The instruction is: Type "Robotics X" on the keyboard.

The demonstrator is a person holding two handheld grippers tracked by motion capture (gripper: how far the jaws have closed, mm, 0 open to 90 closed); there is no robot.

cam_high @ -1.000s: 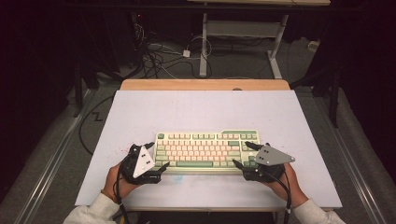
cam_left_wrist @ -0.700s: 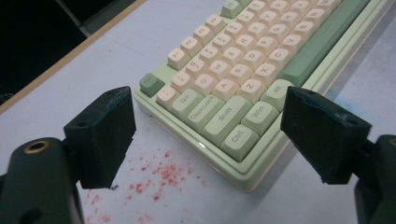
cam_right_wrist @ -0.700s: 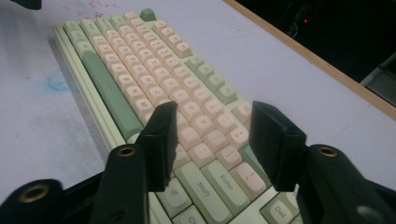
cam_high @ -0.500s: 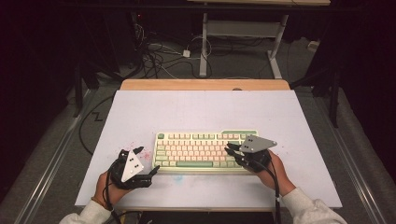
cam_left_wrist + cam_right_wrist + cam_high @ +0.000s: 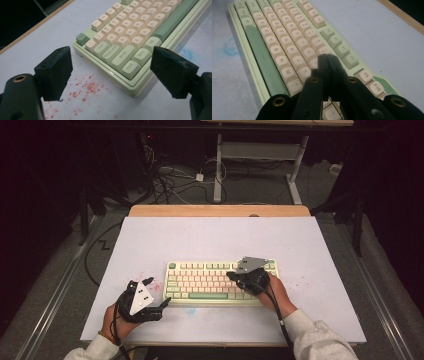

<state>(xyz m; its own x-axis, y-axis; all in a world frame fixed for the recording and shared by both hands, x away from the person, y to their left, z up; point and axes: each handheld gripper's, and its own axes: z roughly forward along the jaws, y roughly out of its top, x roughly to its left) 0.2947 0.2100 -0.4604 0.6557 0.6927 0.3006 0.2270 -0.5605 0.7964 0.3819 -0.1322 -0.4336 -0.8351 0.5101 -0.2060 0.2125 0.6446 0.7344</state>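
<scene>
— Keyboard first: where does it sit?

— The pale green keyboard with cream keycaps (image 5: 220, 282) lies flat near the front of the white table top (image 5: 220, 240), long side toward the person.

— And the right gripper (image 5: 231, 275)?

— Its jaws have just been closing and now meet tip to tip with nothing between them, poised above the cream keys (image 5: 309, 53) in the middle rows. Pressed together like that they make one narrow point, which I judge suits pressing a single key.

— The left gripper (image 5: 159, 293)?

— Its black pads (image 5: 56, 71) stand wide apart, clear of the keyboard's near left corner by the Ctrl key (image 5: 130, 68), over red specks (image 5: 87, 87) on the table. It looks parked aside, out of the way.
</scene>
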